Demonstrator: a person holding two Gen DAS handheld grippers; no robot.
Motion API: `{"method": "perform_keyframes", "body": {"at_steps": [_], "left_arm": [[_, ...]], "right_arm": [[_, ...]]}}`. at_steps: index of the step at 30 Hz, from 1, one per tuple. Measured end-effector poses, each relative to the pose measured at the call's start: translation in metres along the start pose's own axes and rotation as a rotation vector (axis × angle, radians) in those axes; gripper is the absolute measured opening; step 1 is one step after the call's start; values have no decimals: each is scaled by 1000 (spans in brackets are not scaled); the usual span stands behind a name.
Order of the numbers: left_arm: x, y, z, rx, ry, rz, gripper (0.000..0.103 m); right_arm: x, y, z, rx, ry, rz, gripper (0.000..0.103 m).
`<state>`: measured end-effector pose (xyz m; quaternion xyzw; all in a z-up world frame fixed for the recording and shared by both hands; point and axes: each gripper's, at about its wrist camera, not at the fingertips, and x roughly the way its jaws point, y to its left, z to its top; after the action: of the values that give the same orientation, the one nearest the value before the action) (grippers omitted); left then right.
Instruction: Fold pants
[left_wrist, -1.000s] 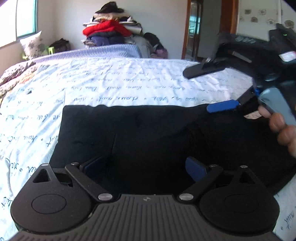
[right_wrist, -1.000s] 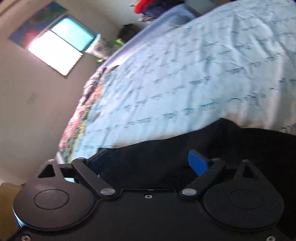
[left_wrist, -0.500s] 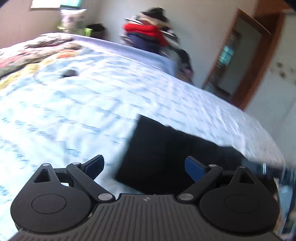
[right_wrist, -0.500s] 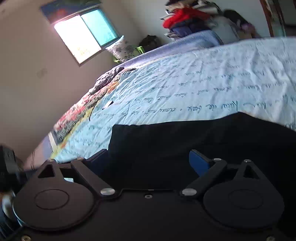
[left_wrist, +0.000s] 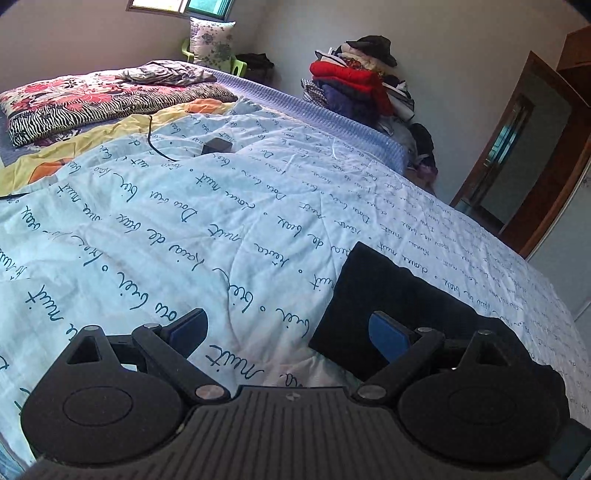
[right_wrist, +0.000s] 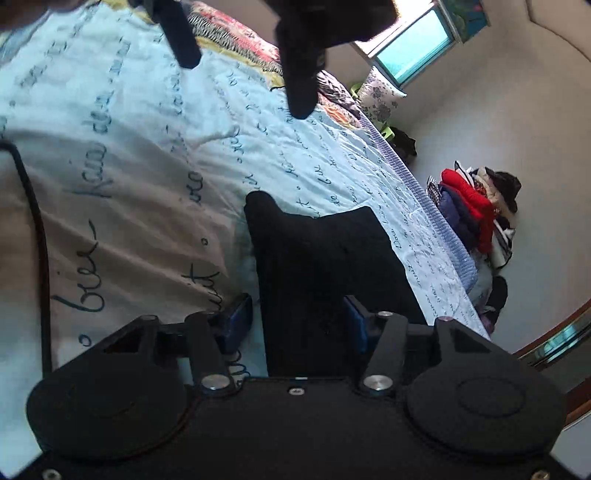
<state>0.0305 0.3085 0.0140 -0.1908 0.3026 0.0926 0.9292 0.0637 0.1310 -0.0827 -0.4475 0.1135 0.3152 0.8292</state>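
Observation:
The black pants (left_wrist: 402, 295) lie folded into a compact block on the pale blue script-print bedsheet (left_wrist: 192, 221). My left gripper (left_wrist: 288, 330) is open and holds nothing; its left finger is over bare sheet and its right finger over the block's near-left corner. In the right wrist view, the pants (right_wrist: 321, 251) run away from the camera, with their near end between the blue pads of my right gripper (right_wrist: 297, 319). Its jaws are closing, and the left pad still stands just off the cloth edge. The left gripper (right_wrist: 243, 85) hangs at the top of that view.
A floral and zebra-print blanket (left_wrist: 92, 99) lies at the head of the bed. A black cable and a small black box (left_wrist: 216, 146) rest on the sheet. A pile of clothes (left_wrist: 362, 85) stands past the far edge, with a wooden door (left_wrist: 528, 155) to its right.
The left gripper has pulled leftward off the pants and rolled. The right gripper has rolled far over and swung to the pants' end, and its jaws have narrowed around the cloth.

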Motion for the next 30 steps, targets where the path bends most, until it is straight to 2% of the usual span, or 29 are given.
{"method": "perform_keyframes", "body": {"at_steps": [4,7,12,13,14,18,20,24,26,30], "left_arm": [[3,-2,-2,7,8,-15,96],[1,-2,-2,9,1,-22,96],[4,1,-1,-12,9,-12,96],[3,0,-1,-15,9,-13,96],[1,0,-1,-14,7,-17,96],[-3,-1,0,5,-3,-15,96],[-3,0,0,-4,-2,-11,96],[-1,-1,3,-11,10,-20,96],[2,-3,6,-34,26,-62,96],[24,0,23,-199,124,-280,96]], "right_arm": [[2,-5,10,-8,23,-49,54],[9,-12,11,57,49,-36,52],[20,-7,13,66,50,-60,47],[20,-10,15,92,67,-44,39],[20,-15,15,134,77,-27,37],[19,-27,8,271,72,21,35],[16,-38,4,360,53,43,11],[5,-63,-9,562,-2,77,7],[6,-73,-14,617,-12,97,7],[6,-73,-21,667,-34,119,6]]}}
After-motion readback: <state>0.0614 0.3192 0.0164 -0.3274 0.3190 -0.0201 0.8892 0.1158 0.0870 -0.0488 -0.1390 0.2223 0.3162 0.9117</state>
